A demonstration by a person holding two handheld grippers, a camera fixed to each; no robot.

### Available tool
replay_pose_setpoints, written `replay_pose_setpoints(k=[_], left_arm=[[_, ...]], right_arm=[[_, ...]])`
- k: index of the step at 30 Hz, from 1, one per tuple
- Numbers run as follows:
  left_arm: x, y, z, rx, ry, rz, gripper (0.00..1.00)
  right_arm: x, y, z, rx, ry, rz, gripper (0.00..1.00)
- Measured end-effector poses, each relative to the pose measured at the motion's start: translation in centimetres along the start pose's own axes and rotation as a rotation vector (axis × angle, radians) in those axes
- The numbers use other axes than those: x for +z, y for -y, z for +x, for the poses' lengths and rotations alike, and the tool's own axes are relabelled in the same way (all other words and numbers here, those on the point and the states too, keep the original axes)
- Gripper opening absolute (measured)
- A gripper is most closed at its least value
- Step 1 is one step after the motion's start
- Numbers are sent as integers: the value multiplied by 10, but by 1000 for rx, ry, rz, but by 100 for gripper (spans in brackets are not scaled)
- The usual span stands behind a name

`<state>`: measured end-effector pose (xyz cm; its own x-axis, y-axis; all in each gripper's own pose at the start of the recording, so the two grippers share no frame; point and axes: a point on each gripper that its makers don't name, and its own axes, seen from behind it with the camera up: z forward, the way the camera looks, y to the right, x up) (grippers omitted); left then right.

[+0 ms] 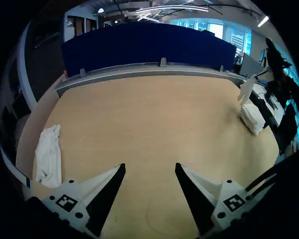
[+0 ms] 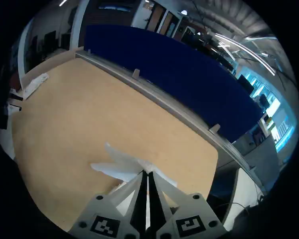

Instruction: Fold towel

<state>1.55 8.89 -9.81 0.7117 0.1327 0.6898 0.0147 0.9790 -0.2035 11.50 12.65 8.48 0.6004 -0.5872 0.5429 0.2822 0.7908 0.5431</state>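
Right gripper [image 2: 148, 172] has its two fingers pressed almost together, pinching a white towel [image 2: 117, 165] between the tips. The cloth fans out ahead of them in loose points, raised off the wooden table [image 2: 89, 119], on the side well away from the blue partition [image 2: 181, 79] that runs along the table's far edge.

Left gripper [image 1: 149, 165] hangs over bare wood with its fingers spread wide and nothing between them, facing the partition square on.

In the left gripper view, near the end of the partition on that view's right, a stack of folded towels [image 1: 253, 117] sits by the table's edge. A white cloth is lifted just above it, apparently the same pinched towel, though it is too small there to be sure.

Toward the partition's other end, well out from it at the table's side edge, a crumpled towel [image 1: 48, 155] lies in a long heap.
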Motion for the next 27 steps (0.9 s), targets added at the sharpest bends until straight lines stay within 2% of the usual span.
replay_pose_setpoints(k=[7,16,27], left_arm=[[-2,-2,3,9,-2,-9,92],[-6,-5,2,21,-5,-22,92],[-10,-5,-1,29,-7,-30,92]], right_arm=[[-11,0,-17,17,11,-9,2],[-26,-3,-52,46,46,-32,2],[-36,9,-93,83,91,-46,2]])
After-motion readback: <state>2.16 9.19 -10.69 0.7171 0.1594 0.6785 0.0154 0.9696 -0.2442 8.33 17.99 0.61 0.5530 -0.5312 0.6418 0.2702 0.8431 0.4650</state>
